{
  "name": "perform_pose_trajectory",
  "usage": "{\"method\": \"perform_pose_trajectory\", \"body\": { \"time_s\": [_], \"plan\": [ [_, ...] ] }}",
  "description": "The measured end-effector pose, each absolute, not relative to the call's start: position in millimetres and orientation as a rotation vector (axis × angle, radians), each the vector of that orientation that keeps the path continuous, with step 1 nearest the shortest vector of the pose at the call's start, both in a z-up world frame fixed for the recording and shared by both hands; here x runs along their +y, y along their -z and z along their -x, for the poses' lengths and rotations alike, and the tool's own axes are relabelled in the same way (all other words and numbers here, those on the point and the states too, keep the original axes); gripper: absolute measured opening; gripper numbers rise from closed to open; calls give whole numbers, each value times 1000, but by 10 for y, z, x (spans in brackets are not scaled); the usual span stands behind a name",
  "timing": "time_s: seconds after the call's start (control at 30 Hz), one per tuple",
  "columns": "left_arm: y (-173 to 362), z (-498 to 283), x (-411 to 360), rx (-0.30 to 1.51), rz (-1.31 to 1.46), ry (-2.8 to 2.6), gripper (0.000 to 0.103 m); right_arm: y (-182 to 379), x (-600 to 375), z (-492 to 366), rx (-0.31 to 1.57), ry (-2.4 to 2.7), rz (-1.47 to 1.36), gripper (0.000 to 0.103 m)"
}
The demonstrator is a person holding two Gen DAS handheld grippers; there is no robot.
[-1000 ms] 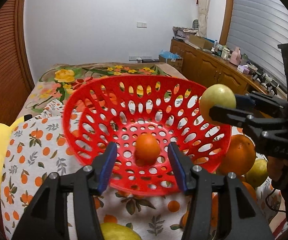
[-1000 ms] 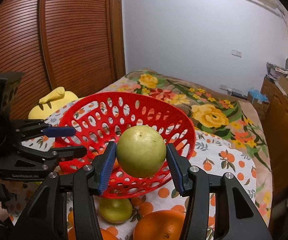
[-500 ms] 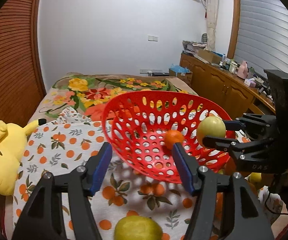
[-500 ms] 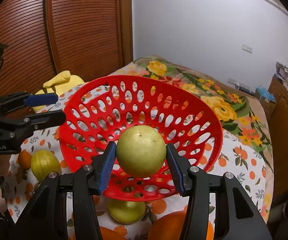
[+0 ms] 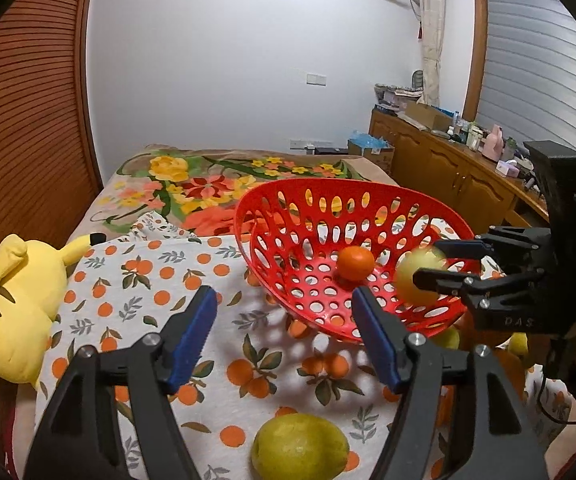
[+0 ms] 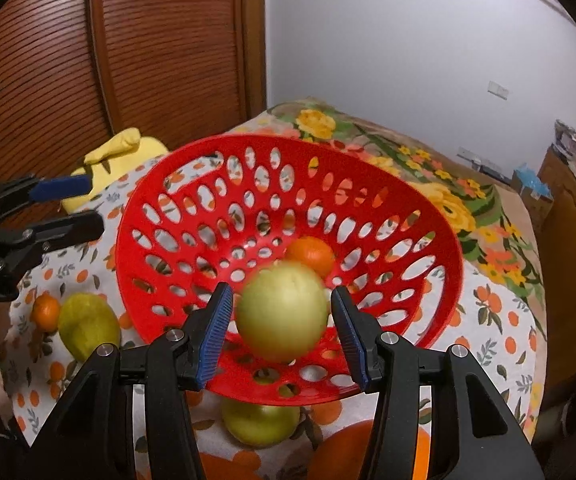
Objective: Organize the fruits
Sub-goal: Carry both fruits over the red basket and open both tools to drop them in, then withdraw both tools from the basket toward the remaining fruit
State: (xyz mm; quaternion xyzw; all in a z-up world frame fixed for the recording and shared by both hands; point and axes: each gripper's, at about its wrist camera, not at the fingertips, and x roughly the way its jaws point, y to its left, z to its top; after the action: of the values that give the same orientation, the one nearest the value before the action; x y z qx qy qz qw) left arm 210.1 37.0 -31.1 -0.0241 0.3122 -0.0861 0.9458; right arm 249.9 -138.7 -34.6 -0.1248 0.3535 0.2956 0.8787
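A red perforated basket [image 5: 280, 200] [image 6: 440, 256] sits on the orange-print cloth and holds a small orange [image 5: 355, 263] [image 6: 311, 254]. My right gripper [image 6: 282, 322] [image 5: 434, 264] is over the basket's near rim with its jaws open. A yellow-green apple [image 6: 283, 315] [image 5: 418, 276], blurred, sits between the pads with gaps on both sides. My left gripper [image 5: 284, 332] [image 6: 66, 208] is open and empty, left of the basket. A yellow-green fruit [image 5: 299, 447] [image 6: 88, 326] lies on the cloth just below it.
A yellow plush toy [image 5: 12, 304] lies at the cloth's left edge. Another green apple [image 6: 262, 420], a big orange [image 6: 352, 456] and a small orange [image 6: 46, 311] lie on the cloth around the basket. A wooden cabinet [image 5: 448, 176] stands at the right.
My right gripper has opened and the apple, now blurred, has come free between the pads over the basket. My left gripper has drawn back and to the left of the basket.
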Motion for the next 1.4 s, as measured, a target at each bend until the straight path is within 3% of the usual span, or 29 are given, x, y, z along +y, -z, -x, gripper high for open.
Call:
{"method": "perform_pose_trajectory", "body": {
  "time_s": [0.07,0.23,0.6,1.03,1.4],
  "plan": [
    [301,-2082,378,642,51,165,70,289,-1414,-2489,725,-619,237,58],
    [288,-2020,399,642,46,165,70,131,-1477,-2403,689,-604,215,58],
    [291,-1704,329,643,35,182,70,-73,-1796,-1838,609,-551,128,72],
    [350,-1362,313,649,20,187,70,-20,-1999,-1325,589,-506,87,79],
    [588,-1232,272,702,15,189,70,353,-1966,-1127,657,-522,72,86]
  ]
}}
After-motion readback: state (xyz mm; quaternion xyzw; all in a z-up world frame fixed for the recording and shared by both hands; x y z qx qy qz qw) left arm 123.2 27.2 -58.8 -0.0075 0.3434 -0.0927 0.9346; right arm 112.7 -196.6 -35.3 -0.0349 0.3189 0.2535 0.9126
